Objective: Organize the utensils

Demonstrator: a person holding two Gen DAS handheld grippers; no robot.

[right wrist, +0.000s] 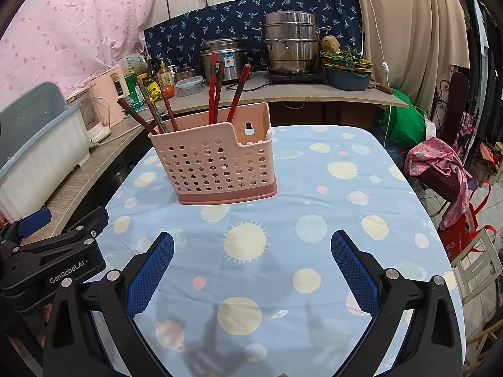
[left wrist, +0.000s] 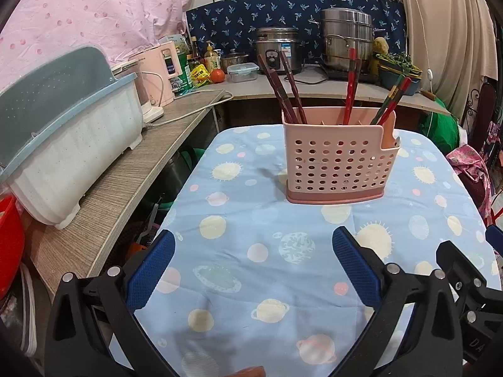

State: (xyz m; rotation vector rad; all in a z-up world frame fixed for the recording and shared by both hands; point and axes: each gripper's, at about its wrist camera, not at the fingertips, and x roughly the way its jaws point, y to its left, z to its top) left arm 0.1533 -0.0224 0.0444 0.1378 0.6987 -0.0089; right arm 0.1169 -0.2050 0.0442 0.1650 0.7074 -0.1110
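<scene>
A pink perforated utensil holder stands upright on the blue planet-print tablecloth; it also shows in the right wrist view. Several dark red and red chopsticks stand in it, leaning in separate bunches, also seen in the right wrist view. A pink handle sticks up in its right-hand pocket. My left gripper is open and empty, well short of the holder. My right gripper is open and empty, near the table's front.
A white and blue dish rack sits on the wooden counter to the left. A pink kettle, bottles, a rice cooker and a steel steamer pot stand at the back. A chair with pink cloth is on the right.
</scene>
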